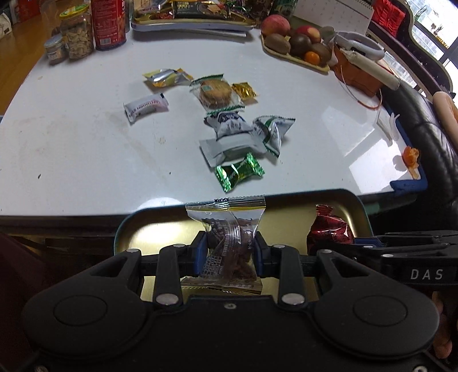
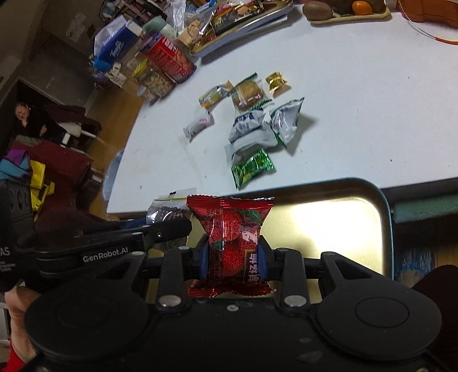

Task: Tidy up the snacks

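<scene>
Blue pads of the left gripper (image 1: pixel 229 251) are pressed narrowly against a clear silver-printed snack packet (image 1: pixel 226 243) with dark brown contents; the packet is held upright, its crimped top edge standing above the fingertips. Blue pads of the right gripper (image 2: pixel 234 257) are clamped on a red foil strawberry-printed packet (image 2: pixel 233 243), pinched at its waist, its crimped ends flaring above and below the pads.

Both held packets are seen over a gold-lined metal tray with a teal rim (image 1: pixel 363 206), which lies directly beneath and just beyond the fingers at the table's near edge. In the left wrist view, the red packet and the right gripper's black finger are seen just right of the left fingers; in the right wrist view, the clear packet and the left gripper's finger are seen just left of the right fingers.

Past the tray, on the white table (image 1: pixel 71 143), a loose cluster of wrapped snacks is noted: a green foil candy (image 1: pixel 239 171) nearest the fingers, white-and-green packets (image 1: pixel 229 134) touching one another behind it, then a clear-wrapped biscuit (image 1: pixel 216 93), a small gold-wrapped sweet (image 1: pixel 244 91) just beside it, a yellow-and-silver packet (image 1: pixel 167 76) and a white bar wrapper (image 1: pixel 146 107) lying apart to the left.

Farthest from the fingers, a fruit tray (image 1: pixel 294 43), a red can (image 1: pixel 108 24), a nut jar (image 1: pixel 76 33) and a second snack-filled tray (image 1: pixel 194 17) are noted.
</scene>
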`<state>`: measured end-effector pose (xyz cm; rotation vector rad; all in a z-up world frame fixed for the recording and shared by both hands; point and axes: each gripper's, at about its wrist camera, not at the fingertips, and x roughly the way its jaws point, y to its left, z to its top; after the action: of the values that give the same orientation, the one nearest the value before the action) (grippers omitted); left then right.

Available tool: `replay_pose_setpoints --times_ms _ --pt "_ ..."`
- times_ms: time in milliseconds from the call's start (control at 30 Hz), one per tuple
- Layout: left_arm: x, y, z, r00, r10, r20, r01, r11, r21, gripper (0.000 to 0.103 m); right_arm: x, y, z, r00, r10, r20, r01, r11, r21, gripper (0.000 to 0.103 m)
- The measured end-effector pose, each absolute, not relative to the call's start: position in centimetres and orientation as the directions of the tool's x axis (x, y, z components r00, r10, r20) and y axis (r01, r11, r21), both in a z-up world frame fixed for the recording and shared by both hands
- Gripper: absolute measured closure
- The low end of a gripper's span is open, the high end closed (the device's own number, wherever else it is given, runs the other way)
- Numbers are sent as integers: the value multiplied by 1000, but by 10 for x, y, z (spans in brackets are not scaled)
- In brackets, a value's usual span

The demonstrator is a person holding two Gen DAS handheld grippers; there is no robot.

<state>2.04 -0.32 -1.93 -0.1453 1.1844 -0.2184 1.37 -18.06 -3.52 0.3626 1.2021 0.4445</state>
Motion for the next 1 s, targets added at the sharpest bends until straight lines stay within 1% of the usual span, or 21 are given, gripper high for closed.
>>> replay_pose_setpoints --times_ms 267,333,367,467,700,833,1000 --pt "5 -3 -38 284 -224 -932 74 975 -211 62 -1 -165 -60 190 421 -887 -175 903 392 68" --pt "5 -5 -41 261 -213 -942 81 977 -199 61 -2 -161 -66 169 402 -900 -181 910 373 66" --pt "5 -6 -42 249 -206 -946 83 978 -191 57 -3 -159 -68 159 393 -906 -184 913 364 63" --pt "4 -4 -42 238 -190 -952 78 981 -177 49 -5 -158 -67 167 404 -899 -184 909 374 62" --pt "10 12 -30 279 -221 -935 43 975 -217 48 5 -175 -45 271 435 -859 -134 901 414 61" --pt "18 19 -24 304 -219 -927 46 975 -215 48 17 -185 -36 313 448 -837 -98 892 441 60" --pt "30 30 -15 344 -196 -918 51 980 -191 48 31 -187 -29 333 444 -832 -82 893 443 60"
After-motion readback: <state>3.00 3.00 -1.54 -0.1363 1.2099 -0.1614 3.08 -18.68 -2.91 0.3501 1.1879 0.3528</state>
